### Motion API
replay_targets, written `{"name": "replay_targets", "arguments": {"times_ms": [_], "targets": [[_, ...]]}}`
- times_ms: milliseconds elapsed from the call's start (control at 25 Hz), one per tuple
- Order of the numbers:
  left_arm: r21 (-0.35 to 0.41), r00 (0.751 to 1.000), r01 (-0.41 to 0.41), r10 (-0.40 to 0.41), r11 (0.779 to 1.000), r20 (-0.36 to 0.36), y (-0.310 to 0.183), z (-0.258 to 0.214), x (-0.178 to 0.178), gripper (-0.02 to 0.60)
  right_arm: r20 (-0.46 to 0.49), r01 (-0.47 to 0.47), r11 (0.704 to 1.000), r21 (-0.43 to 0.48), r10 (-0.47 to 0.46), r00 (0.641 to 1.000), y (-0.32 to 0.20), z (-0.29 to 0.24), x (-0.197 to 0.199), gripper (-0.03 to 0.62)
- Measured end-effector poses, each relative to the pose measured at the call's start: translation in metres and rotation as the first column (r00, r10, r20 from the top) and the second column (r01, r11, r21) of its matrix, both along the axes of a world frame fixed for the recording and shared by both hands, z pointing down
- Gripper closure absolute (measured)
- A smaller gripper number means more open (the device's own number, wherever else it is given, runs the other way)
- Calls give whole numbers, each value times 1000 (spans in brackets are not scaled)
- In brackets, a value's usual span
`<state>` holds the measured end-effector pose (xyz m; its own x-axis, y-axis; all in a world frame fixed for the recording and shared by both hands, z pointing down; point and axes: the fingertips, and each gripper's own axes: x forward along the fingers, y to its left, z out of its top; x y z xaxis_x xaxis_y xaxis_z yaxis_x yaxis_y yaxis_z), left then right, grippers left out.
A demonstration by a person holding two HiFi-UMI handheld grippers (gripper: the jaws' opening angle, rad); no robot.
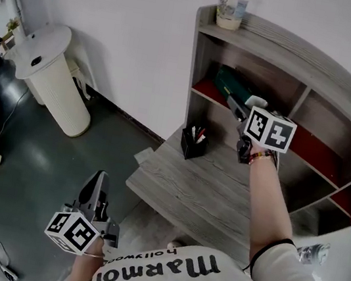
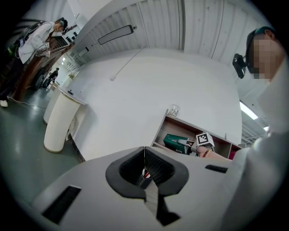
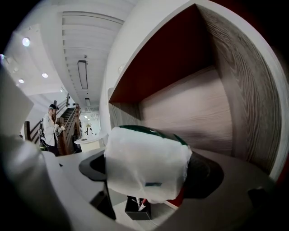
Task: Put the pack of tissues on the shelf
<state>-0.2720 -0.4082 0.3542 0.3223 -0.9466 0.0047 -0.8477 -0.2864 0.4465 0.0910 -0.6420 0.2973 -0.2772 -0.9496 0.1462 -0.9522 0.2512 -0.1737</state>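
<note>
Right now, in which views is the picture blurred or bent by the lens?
Right gripper view: the pack of tissues is close to the lens and soft, and the walls of the shelf bend. Left gripper view: strong fisheye, dark corners. Head view: sharp, but the shelf's boards curve.

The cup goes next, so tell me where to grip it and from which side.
Grip the cup across its sides, coming from the front: it stands upright at the end of the shelf top, with the wall behind.
</note>
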Motion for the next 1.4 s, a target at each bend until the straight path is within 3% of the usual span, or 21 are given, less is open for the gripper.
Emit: {"name": "replay_targets", "arguments": {"times_ms": [320, 1000, 1400], "targets": [[4, 1000, 2, -2, 1000, 5, -1, -2, 3, 564, -47, -55, 997, -49, 53, 997, -2, 12, 3, 129], [2, 1000, -1, 1, 1000, 2, 0, -1, 2, 563, -231, -129, 990, -54, 113, 966, -3, 14, -6, 129], [6, 1000, -14, 14, 1000, -10, -1, 1, 3, 564, -221, -266, 964, -28, 253, 942, 3, 9, 14, 103]]}}
